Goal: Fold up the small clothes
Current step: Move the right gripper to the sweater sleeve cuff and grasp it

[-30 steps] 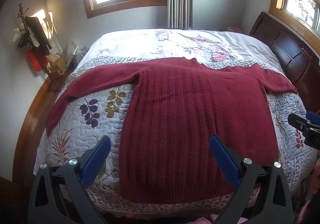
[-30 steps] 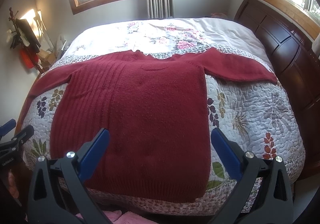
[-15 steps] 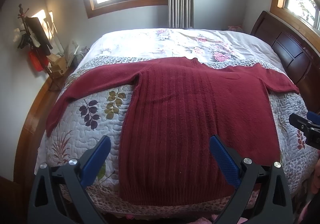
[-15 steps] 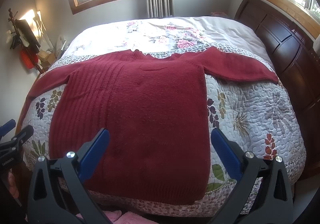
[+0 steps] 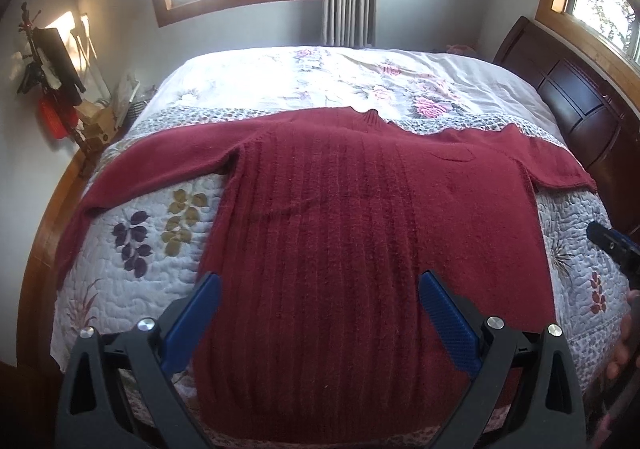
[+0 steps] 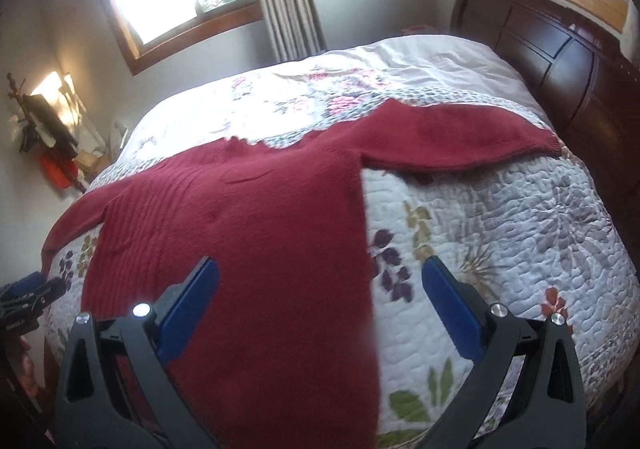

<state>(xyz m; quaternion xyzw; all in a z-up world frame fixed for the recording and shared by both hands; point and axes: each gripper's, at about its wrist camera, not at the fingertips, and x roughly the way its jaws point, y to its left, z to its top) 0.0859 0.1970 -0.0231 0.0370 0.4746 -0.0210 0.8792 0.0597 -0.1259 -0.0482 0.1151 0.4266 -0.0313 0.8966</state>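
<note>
A red sweater (image 5: 360,217) lies flat with sleeves spread across the near half of the bed (image 5: 320,77), ready for folding, while the left tongs (image 5: 318,303) and right tongs (image 6: 320,291) hover spread and empty above its hem.

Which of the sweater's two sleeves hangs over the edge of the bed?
The left sleeve of the red sweater: its cuff end droops over the quilt's side, while the right sleeve lies flat on top.
</note>
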